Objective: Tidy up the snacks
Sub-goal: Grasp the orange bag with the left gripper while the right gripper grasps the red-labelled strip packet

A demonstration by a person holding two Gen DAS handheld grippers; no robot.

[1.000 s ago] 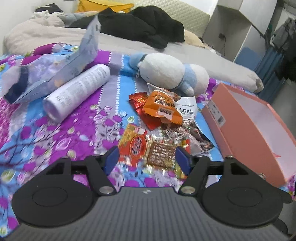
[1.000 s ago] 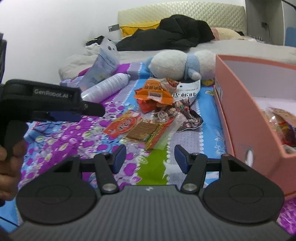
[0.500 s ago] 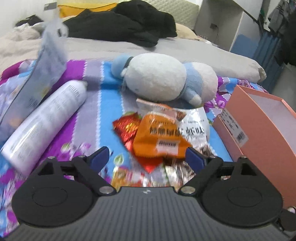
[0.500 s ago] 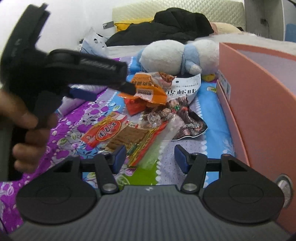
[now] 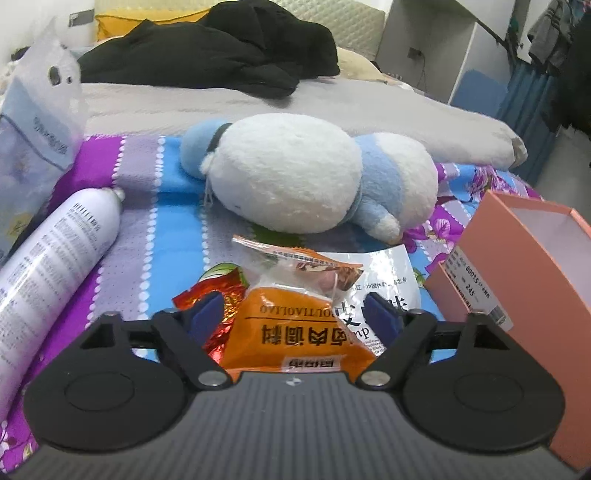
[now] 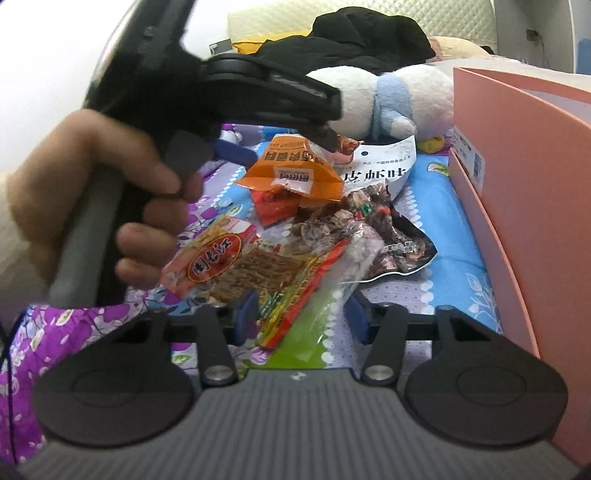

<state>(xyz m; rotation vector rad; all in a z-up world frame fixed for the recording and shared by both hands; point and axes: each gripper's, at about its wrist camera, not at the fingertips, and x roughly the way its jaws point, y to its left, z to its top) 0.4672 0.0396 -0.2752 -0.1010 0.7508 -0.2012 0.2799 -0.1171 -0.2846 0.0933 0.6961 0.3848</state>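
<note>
bed w/ quilted headboard | white wall | blue panel

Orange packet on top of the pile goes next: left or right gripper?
Left. The left gripper is open with the orange packet already between its fingers. The right gripper is open lower down the pile, straddling the clear red-edged wrapper, not the orange one.

L gripper: moved fwd from flat red-label pack to orange packet, now betw wide-open jaws; jaws wider than 1 s ago. R gripper: advanced, clear-green pack now betw fingers. L hand now fills 9 o'clock of R view.
</note>
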